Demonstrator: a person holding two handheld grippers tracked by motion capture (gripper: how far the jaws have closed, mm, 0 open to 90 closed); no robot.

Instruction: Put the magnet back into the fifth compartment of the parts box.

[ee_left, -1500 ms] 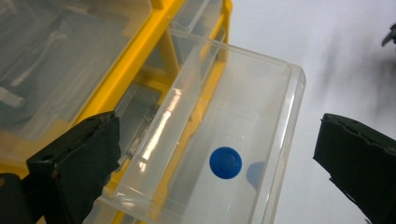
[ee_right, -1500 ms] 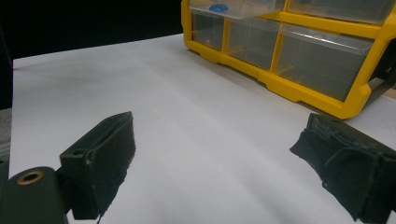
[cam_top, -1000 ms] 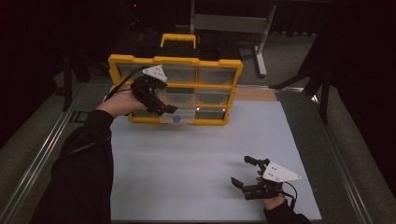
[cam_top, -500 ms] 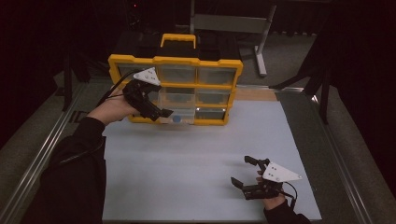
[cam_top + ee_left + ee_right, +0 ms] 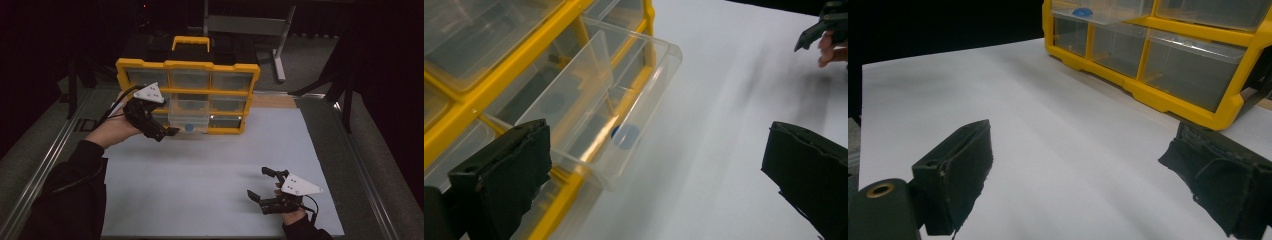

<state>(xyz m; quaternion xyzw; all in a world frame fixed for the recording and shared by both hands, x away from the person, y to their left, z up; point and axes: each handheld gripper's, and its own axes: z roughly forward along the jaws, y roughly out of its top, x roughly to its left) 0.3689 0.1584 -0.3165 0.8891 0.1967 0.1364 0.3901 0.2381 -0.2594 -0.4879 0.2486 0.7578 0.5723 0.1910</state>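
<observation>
Clear drawer point(image 5: 188, 118) juts lengthwise toward the person.

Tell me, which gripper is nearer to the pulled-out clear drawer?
Left. The left gripper is open right beside the clear drawer, at its left side. The right gripper rests open on the white mat, far from it.

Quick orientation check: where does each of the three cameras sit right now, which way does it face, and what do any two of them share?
High view: above the person's side, facing forward and down on the white table; both forearms, left gripper, right gripper.
Left gripper view: rides the left gripper, looks past its open jaws at the pulled-out clear drawer.
Right gripper view: low over the table, faces the yellow organizer; own open jaws.
Shared: the drawer's blue dot appears in all three.
</observation>
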